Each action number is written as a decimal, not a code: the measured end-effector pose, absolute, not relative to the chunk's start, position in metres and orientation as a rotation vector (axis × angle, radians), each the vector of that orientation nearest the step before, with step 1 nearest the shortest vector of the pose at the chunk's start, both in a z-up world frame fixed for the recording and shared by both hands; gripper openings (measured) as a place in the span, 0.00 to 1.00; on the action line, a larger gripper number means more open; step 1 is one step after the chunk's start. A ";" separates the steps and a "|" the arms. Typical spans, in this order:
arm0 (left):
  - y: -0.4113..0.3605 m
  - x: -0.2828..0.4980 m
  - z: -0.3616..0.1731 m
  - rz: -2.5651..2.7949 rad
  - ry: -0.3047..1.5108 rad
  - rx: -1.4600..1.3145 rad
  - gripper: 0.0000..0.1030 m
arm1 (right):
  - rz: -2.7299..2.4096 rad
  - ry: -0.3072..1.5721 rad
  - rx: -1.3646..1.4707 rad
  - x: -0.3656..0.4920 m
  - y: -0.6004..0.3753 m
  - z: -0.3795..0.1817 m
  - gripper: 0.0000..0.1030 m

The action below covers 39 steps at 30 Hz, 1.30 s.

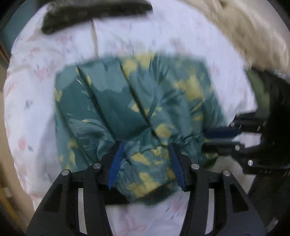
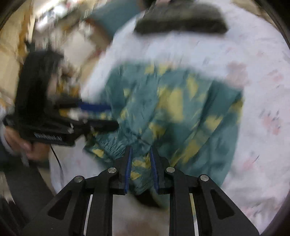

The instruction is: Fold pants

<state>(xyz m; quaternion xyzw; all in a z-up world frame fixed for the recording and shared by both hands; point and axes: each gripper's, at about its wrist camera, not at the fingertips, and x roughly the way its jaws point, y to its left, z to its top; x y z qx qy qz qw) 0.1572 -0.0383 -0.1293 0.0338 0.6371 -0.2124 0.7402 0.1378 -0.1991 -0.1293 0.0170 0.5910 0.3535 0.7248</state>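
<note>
Both grippers, left (image 1: 145, 164) and right (image 2: 140, 168), hold the pants' (image 1: 126, 98) near hem in their jaws; pants run toward 12 o'clock.

On my feeds I saw the teal fabric pants with pale yellow blotches and darker green leaf-like streaks (image 1: 137, 101), the print smeared by blur. Under them lay the white bed sheet with faint pink flowers and small grey-blue flecks (image 1: 36, 112). A dark charcoal folded cloth (image 1: 90, 12) sat on it, beside a cream-beige blanket (image 1: 244, 27). The left gripper (image 1: 145, 156) was matte black with bright blue fingers (image 1: 116, 163); the right gripper (image 2: 140, 156) matched, black with blue fingers (image 2: 128, 168).
</note>
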 end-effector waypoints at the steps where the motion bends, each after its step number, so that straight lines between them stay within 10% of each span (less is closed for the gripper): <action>1: -0.040 0.150 -0.135 -0.476 1.413 0.100 0.53 | 0.777 1.323 0.031 0.135 -0.199 -0.132 0.21; 11: -0.010 0.166 -0.103 -0.387 1.261 -0.080 0.55 | 0.613 1.075 0.331 0.155 -0.255 -0.083 0.23; 20: 0.012 0.175 -0.145 -0.224 1.362 0.000 0.61 | 0.384 1.312 0.240 0.182 -0.261 -0.146 0.21; 37: 0.046 0.197 -0.103 -0.147 1.191 -0.189 0.62 | 0.356 1.172 0.538 0.188 -0.317 -0.113 0.26; 39: 0.041 0.202 -0.109 -0.138 1.189 -0.188 0.62 | 0.356 1.174 0.532 0.189 -0.315 -0.114 0.46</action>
